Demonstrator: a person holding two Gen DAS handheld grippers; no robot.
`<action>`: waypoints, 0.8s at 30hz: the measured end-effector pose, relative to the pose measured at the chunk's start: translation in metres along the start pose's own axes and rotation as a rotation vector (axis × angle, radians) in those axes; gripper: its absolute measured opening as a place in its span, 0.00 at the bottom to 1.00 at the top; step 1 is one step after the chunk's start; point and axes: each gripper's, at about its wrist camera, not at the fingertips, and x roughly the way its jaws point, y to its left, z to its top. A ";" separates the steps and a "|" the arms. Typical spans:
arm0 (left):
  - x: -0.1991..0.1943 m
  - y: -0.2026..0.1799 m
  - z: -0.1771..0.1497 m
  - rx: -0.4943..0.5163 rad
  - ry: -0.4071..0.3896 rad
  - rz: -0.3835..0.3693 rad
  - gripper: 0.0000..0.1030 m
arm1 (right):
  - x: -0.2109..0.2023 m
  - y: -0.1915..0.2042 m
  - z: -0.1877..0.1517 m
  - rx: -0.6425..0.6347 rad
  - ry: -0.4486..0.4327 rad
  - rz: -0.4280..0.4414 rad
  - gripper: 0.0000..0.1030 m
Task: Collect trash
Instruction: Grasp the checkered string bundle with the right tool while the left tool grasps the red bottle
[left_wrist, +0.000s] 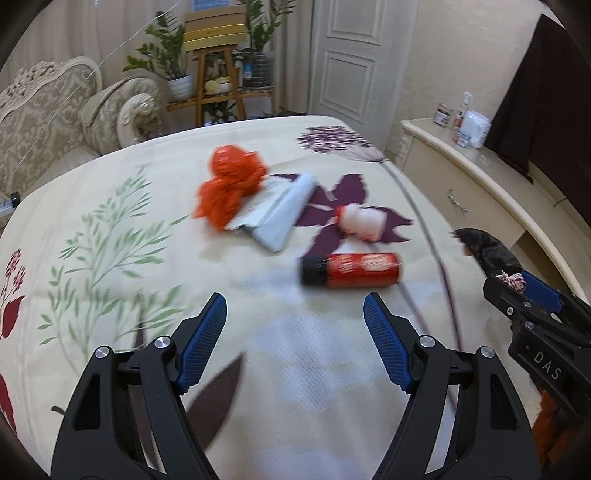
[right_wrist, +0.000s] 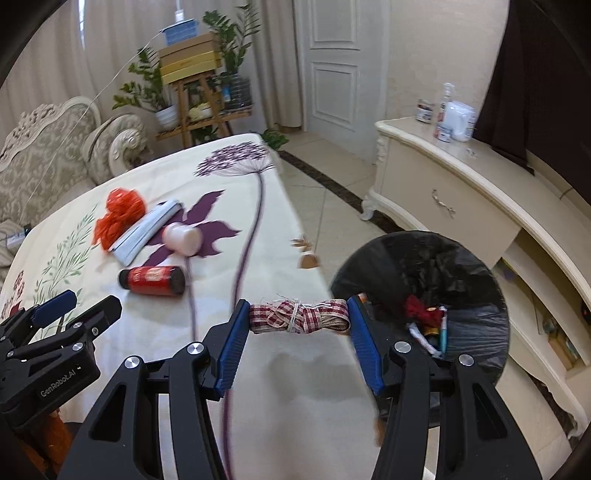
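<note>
Right wrist view: a bundle of checked ribbon (right_wrist: 300, 316) was gripped endwise between the right tongs (right_wrist: 295, 321), carried over the table edge (right_wrist: 317, 258) toward the lined bin (right_wrist: 480, 332), presumably for dropping. The left tongs (left_wrist: 295, 314) were held wide open and empty above the red bottle (left_wrist: 351, 270), likely the next piece.

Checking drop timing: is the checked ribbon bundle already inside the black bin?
No, the right tongs grip the ribbon bundle beside the bin.
</note>
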 end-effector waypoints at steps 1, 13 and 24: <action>0.001 -0.005 0.002 0.007 -0.001 -0.002 0.73 | 0.000 -0.005 0.001 0.009 -0.003 -0.002 0.52; 0.032 -0.040 0.020 0.028 0.018 0.022 0.77 | 0.007 -0.037 0.001 0.061 -0.006 0.007 0.52; 0.046 -0.034 0.021 0.037 0.056 0.003 0.77 | 0.017 -0.039 -0.001 0.068 0.012 0.023 0.52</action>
